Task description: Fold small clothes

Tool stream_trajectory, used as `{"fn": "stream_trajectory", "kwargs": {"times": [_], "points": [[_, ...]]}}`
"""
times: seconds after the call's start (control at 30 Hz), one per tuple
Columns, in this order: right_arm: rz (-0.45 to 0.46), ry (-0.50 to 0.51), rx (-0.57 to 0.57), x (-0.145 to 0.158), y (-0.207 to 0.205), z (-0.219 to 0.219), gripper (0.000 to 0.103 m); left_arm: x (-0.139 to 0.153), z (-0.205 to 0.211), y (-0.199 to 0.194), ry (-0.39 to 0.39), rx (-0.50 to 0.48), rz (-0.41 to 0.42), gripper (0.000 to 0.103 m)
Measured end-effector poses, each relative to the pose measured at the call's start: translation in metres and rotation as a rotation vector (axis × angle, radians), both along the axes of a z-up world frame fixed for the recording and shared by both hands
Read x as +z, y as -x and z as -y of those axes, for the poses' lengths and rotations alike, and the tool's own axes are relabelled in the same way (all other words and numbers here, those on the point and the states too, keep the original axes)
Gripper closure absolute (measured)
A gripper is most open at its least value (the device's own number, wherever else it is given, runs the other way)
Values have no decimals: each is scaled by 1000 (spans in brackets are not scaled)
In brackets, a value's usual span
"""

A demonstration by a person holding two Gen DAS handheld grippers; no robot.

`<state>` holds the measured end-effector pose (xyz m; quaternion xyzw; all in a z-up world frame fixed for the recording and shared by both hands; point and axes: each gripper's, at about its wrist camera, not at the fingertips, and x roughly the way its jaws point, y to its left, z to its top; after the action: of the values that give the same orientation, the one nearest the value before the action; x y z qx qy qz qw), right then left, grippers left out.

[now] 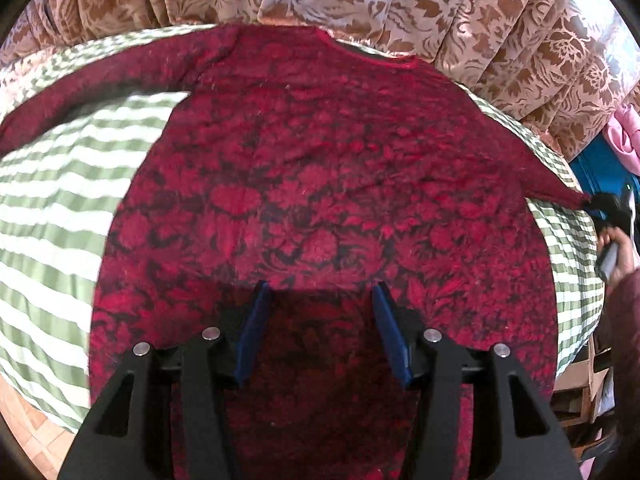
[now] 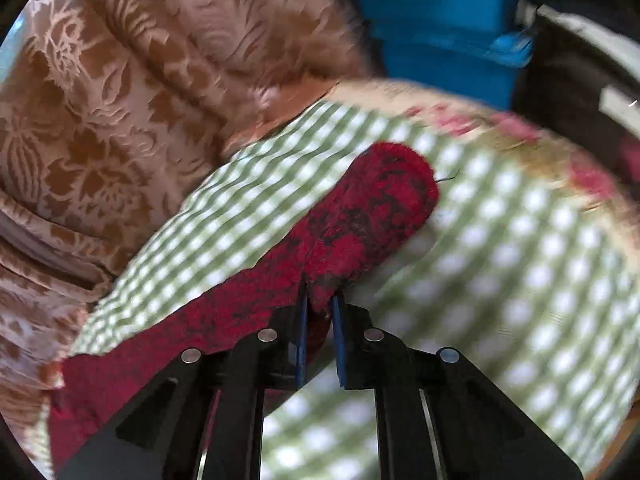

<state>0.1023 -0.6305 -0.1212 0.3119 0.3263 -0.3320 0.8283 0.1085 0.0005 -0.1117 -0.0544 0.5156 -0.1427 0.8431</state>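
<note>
Red patterned sweater [image 1: 320,168] lies flat on green checked bedcover [image 1: 52,208], neckline at 12 o'clock. Right gripper [image 2: 319,304] pinches right sleeve [image 2: 360,216] near cuff, sleeve running toward 1 o'clock. Left gripper [image 1: 322,292] hovers over hem, jaws apart, empty.

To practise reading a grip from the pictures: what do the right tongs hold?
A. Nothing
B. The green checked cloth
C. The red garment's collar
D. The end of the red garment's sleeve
D: the right tongs are pinched on the sleeve of the red garment, near its cuff.
</note>
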Motion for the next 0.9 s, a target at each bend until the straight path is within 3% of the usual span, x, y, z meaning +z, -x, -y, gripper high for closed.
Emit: {"fn": "stream_trajectory", "kwargs": {"times": [0.1,0.2,0.27,0.33,0.43,0.53,0.63,0.9], "points": [[-82,-12,-45,-22,20,1,93,-3,2,3,-7,1,11,50],[-72,-70,-79,-41,31,2,89,-4,-6,3,36,8,9,50],[-59,-80,-86,-38,35,-1,73,-2,-15,4,79,15,6,50],[-59,-78,-102,-26,41,-6,38,4,-27,8,127,25,18,44],[-29,-18,-78,-1,46,-32,33,18,-66,9,189,116,64,40],[2,19,46,19,37,-81,23,25,-113,3,210,242,99,39],[39,30,264,29,13,-158,23,23,-162,-5,190,373,111,39],[-2,18,935,-3,-47,-405,23,11,-332,-47,172,771,116,40]]}}
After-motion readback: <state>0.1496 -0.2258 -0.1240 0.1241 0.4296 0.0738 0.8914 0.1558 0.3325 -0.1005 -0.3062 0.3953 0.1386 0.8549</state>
